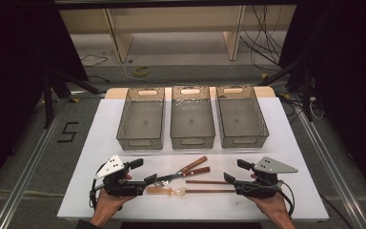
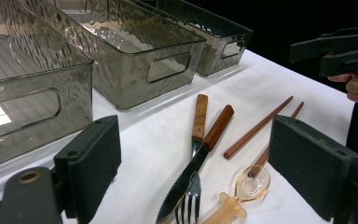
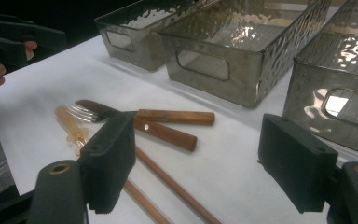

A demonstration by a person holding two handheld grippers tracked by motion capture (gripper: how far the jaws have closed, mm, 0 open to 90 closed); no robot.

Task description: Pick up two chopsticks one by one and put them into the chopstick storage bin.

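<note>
Fingers of both grippers gape, empty, flanking cutlery (image 1: 183, 179), apparently untouched.

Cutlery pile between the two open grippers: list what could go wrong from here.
1. The wooden-handled steel knife lies across the wooden-handled fork, so a grab by the left gripper may take both.
2. The thin brown chopsticks lie flat and may slip from the right gripper.
3. The clear amber plastic spoon touches a chopstick and may get dragged along.
</note>
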